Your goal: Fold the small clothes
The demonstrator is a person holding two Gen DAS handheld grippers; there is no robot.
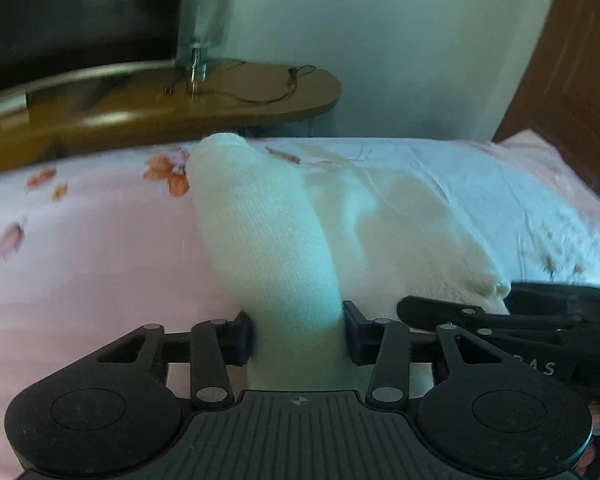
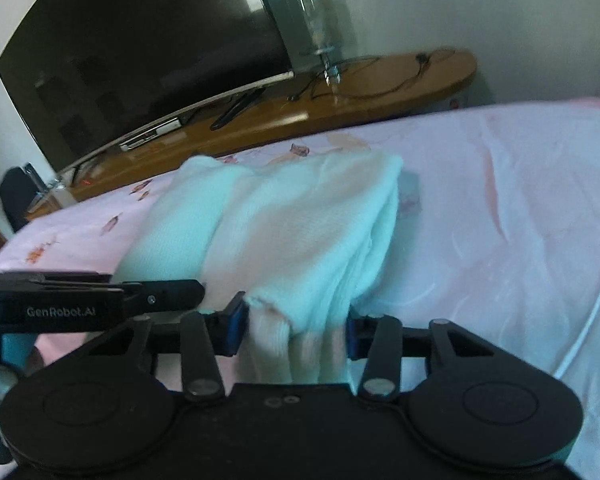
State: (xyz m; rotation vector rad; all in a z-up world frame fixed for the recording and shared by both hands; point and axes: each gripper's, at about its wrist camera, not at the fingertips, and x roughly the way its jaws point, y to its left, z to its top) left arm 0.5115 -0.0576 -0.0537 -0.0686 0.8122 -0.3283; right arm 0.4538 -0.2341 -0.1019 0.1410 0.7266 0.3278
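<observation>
Progress: the fold looked only just begun; the white knit socks (image 1: 268, 240) were gripped at their near ends and nothing lay folded yet, as far as either view showed.
Left to do: by my reading, bring the gripped ends over toward the far toes, then lay the bundle flat.
Left gripper (image 1: 298, 332): clamped on the near end of one sock, pads pressing the knit from both sides.
Right gripper (image 2: 296, 330): clamped on a bunched near end of white knit, several layers between the pads.
Place of the socks: on the pink floral bedsheet (image 1: 80, 248), near edge lifted, toes stretching toward the far side; the two grippers were just beside each other.
Sock count: two lobes showed in the left wrist view; whether more layers were bundled in, I could not tell.
Gripper count: two, each visible in the other's view.
Background count: one television (image 2: 140, 52), one wooden stand (image 2: 380, 84), one glass-shaded lamp (image 2: 316, 28), one loose cable (image 1: 252, 92) on the stand.
</observation>
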